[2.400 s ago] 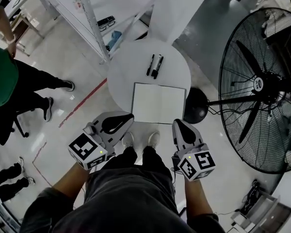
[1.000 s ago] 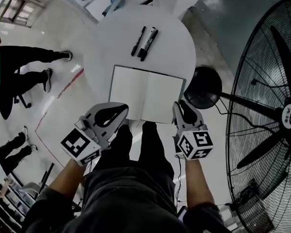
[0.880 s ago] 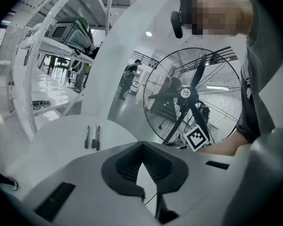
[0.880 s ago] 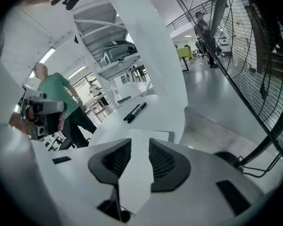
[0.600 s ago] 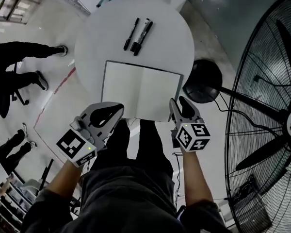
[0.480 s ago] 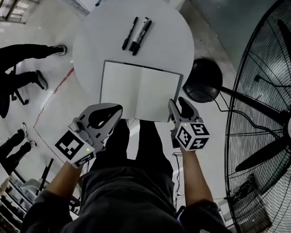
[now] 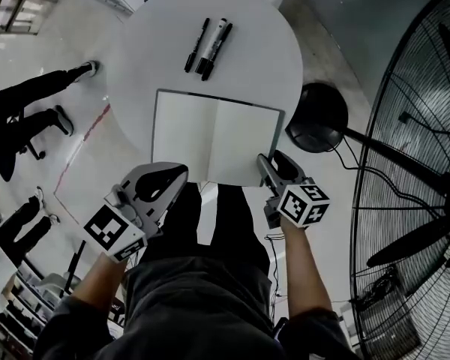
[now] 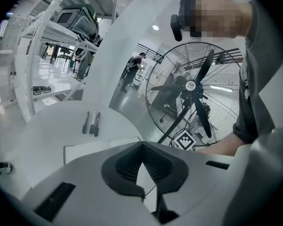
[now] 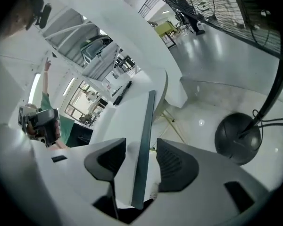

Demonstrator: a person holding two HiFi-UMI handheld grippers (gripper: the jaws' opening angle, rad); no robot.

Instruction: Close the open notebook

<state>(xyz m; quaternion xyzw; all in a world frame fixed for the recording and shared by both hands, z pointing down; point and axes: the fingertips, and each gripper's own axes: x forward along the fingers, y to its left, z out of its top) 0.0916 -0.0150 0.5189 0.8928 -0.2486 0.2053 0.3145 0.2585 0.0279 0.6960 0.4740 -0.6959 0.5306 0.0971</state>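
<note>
An open notebook (image 7: 214, 137) with blank white pages lies flat on the round white table (image 7: 262, 58). My right gripper (image 7: 268, 160) is at the notebook's near right corner. In the right gripper view its jaws are opening, and the notebook's dark cover edge (image 9: 145, 140) stands between the pads without being pressed. My left gripper (image 7: 181, 172) hovers just off the table's near left edge, shut and holding nothing. In the left gripper view the notebook (image 8: 85, 149) lies just beyond its closed tips (image 8: 142, 145).
Three dark pens (image 7: 208, 40) lie side by side behind the notebook, also visible as pens (image 8: 91, 123) from the left. A large standing fan (image 7: 420, 163) with a round black base (image 7: 317, 126) stands right of the table. A person's legs (image 7: 30, 111) show at far left.
Both grippers have come down toward the table's near edge. The right gripper rolled, opened its jaws and now straddles the notebook's near right corner.
</note>
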